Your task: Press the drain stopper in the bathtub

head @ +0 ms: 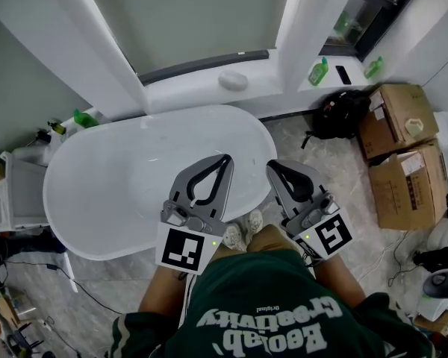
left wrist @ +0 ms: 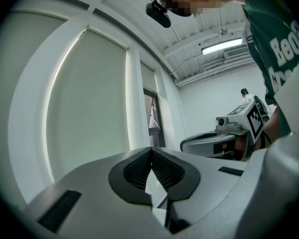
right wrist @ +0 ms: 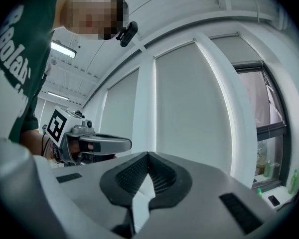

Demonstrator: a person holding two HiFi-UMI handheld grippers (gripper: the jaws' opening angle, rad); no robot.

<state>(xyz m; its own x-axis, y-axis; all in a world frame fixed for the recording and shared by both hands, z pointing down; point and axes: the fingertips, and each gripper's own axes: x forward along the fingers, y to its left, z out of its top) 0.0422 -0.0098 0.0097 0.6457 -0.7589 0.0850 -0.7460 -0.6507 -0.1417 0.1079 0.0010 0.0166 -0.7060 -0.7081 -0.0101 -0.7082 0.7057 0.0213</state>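
Note:
A white oval bathtub (head: 97,200) fills the middle left of the head view; I cannot make out a drain stopper in its pale basin. Both grippers are held level over the tub's near right rim, close to the person's body. My left gripper (head: 225,158) is shut, its tips touching with nothing between them, and the left gripper view shows the same (left wrist: 151,150). My right gripper (head: 273,165) hangs beside it over the tub's right end, also shut and empty (right wrist: 148,155). Both gripper views look at the window wall, not into the tub.
Two cardboard boxes (head: 405,162) and a black backpack (head: 339,115) sit on the floor to the right. Green bottles (head: 318,71) stand on the window ledge, a white oval object (head: 233,80) behind the tub. A white cabinet (head: 15,192) and cables are at the left.

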